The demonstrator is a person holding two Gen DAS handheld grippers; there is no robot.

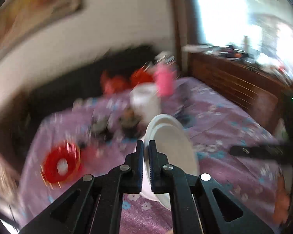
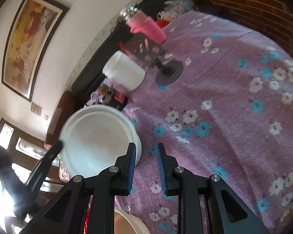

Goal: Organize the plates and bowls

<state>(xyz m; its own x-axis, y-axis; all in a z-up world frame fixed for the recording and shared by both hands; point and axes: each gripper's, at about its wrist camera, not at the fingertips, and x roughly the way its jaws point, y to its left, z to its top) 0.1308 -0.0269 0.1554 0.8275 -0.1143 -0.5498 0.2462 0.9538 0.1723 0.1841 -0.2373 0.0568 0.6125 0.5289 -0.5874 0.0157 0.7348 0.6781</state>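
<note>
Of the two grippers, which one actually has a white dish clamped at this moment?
The left gripper: its pads pinch the white plate's rim. The right gripper stands apart, nothing between its pads.

My left wrist view smears the red ring (image 1: 60, 164) and pink thing (image 1: 164, 81) — beyond telling; the cream rim (image 2: 130, 222) below my right gripper (image 2: 146, 167) gets cut off.

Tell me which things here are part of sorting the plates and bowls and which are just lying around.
Part of the job:
- white plate, clamped in the left gripper
- red dish

Just lying about:
- white jar
- pink knitted cloth
- dark disc-shaped stand
- framed painting
</note>
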